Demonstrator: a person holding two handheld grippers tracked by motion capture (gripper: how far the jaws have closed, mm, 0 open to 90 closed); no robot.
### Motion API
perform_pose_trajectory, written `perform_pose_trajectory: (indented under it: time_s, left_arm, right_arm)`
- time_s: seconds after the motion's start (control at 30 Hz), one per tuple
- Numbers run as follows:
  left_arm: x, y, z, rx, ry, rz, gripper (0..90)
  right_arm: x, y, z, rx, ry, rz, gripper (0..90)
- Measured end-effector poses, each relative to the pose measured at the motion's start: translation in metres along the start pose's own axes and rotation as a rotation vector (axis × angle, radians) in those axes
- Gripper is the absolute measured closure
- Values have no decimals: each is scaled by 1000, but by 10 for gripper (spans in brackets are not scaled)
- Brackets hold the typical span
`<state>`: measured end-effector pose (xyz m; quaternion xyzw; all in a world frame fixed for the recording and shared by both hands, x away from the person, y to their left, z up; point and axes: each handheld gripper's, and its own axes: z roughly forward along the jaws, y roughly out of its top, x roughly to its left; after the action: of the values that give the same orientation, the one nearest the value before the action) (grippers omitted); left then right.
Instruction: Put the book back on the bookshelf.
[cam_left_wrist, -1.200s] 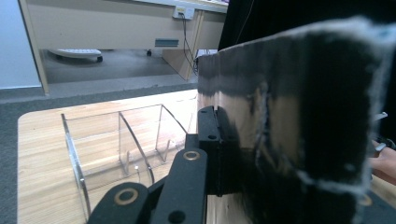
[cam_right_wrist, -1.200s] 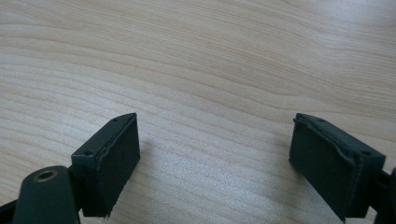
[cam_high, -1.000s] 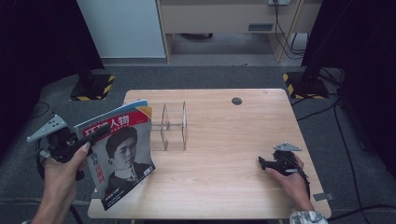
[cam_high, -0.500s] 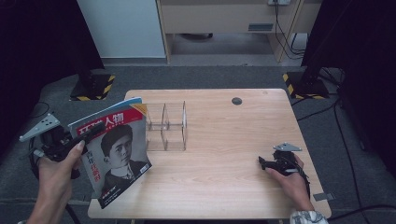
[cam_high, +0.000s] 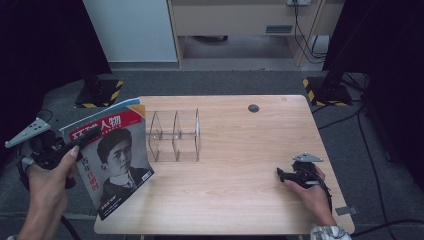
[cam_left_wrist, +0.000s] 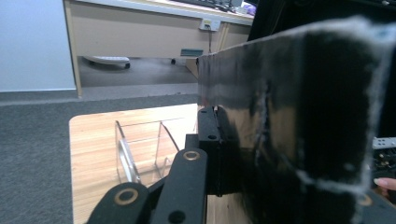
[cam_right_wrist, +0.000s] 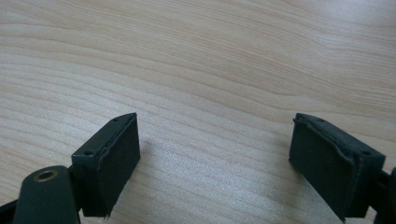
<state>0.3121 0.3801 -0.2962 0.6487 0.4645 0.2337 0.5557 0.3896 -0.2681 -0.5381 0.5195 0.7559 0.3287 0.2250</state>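
A magazine (cam_high: 112, 160) with a portrait and a red title on its cover hangs tilted over the wooden table's (cam_high: 240, 200) left edge. My left gripper (cam_high: 81, 140) is shut on its left edge. In the left gripper view the jaws (cam_left_wrist: 217, 140) pinch the magazine's dark side (cam_left_wrist: 303, 116). A clear acrylic divider rack (cam_high: 175, 135) stands on the table just right of the magazine and shows beyond the jaws (cam_left_wrist: 144, 149). At the table's near right, my right gripper (cam_high: 281, 174) rests low and open. Bare wood (cam_right_wrist: 210, 56) lies between its pads (cam_right_wrist: 215, 149).
A small black round cap (cam_high: 253, 108) sits in the tabletop near the far edge. Yellow-and-black striped stand bases (cam_high: 97, 95) (cam_high: 325, 90) flank the table's far corners. Cables trail on the grey floor at the right (cam_high: 370, 150).
The left hand has carried the magazine a little to the left, farther off the table's edge. The right hand and its gripper have stayed put.
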Motion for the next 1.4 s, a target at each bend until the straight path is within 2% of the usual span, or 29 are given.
perform_pose_trajectory:
  time_s: [0.33,0.37,0.5,1.13,1.4]
  left_arm:
    - [13,9,5,-34,41,-4,866]
    - [14,12,7,-43,50,10,866]
    - [16,15,12,-58,68,13,866]
    - [27,22,31,-92,98,1,866]
    - [29,22,40,-121,95,19,866]
  right_arm:
    - [0,0,0,-1,-1,-2,165]
    - [0,0,0,0,0,-2,165]
    - [0,0,0,0,1,-2,165]
    - [1,-1,-1,1,8,-2,164]
    - [2,-1,-1,1,7,-3,158]
